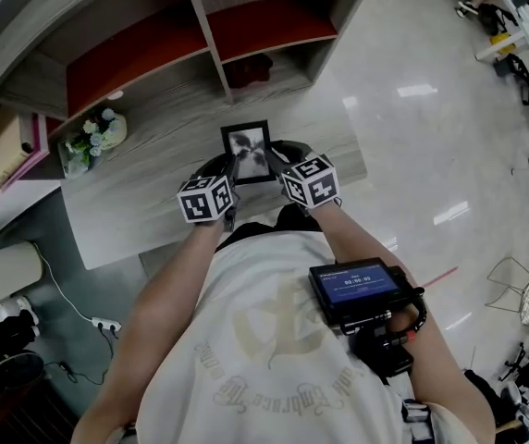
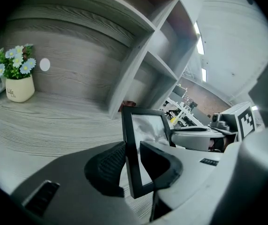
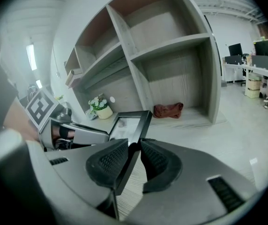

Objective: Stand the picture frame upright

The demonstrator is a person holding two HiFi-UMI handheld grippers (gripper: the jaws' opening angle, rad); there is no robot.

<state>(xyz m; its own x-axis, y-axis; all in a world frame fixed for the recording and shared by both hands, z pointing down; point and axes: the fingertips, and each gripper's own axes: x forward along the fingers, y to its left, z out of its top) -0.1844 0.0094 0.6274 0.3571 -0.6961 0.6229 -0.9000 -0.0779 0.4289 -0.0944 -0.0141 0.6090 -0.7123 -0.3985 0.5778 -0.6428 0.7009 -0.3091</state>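
Pinching black picture frame (image 1: 246, 153) from both sides: left claw (image 2: 131, 165) clamped on left edge, right claw (image 3: 133, 161) clamped on right edge. Gripping two-sided probably to stop twisting while tipping toward upright. Holding frame tilted, glass facing person, over grey wood-grain tabletop (image 1: 153, 202), in front of shelf unit (image 3: 138, 78). Noting flower pot (image 2: 19, 86) well off to left, reddish cloth (image 3: 168, 110) in cubby behind; nothing blocking landing spot. Watching for slip on thin edges.

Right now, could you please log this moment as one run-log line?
left gripper: shut on picture frame, left edge | right gripper: shut on right edge | frame: over desk, between grippers
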